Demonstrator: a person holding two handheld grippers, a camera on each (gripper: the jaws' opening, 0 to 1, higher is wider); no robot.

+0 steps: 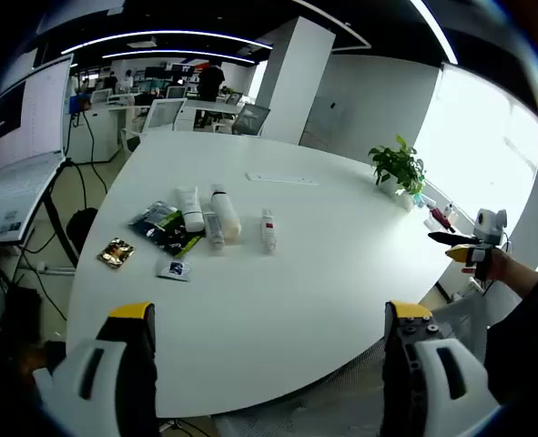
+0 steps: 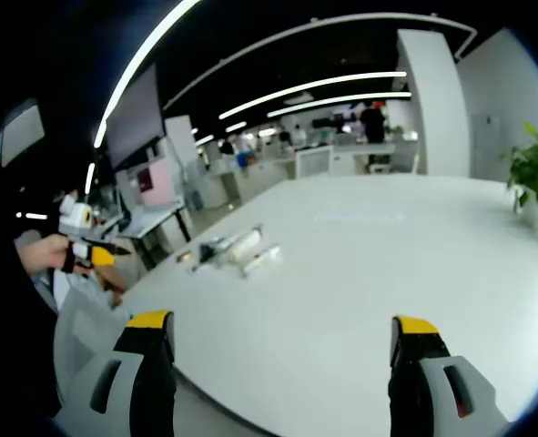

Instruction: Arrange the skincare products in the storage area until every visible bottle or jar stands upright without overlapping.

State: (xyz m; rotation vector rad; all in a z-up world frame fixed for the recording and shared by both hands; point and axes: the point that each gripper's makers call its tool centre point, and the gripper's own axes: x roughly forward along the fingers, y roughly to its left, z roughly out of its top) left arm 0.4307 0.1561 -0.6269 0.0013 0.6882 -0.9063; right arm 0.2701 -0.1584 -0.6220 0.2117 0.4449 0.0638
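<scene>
Left tool (image 1: 269, 364) wide open, empty | right tool (image 2: 282, 373) wide open, empty | tubes (image 1: 216, 217) lying mid-tabletop (image 1: 341, 264), well clear of edges | plant (image 1: 398, 167) near far edge

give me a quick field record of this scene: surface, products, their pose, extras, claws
surface: white round table
products: white tubes and a small tube in a cluster
pose: all lying flat, none upright
extras: dark sachets, gold packet, potted plant at the far edge
left claw: open, empty, short of the cluster
right claw: open, empty, over the table's near edge
</scene>
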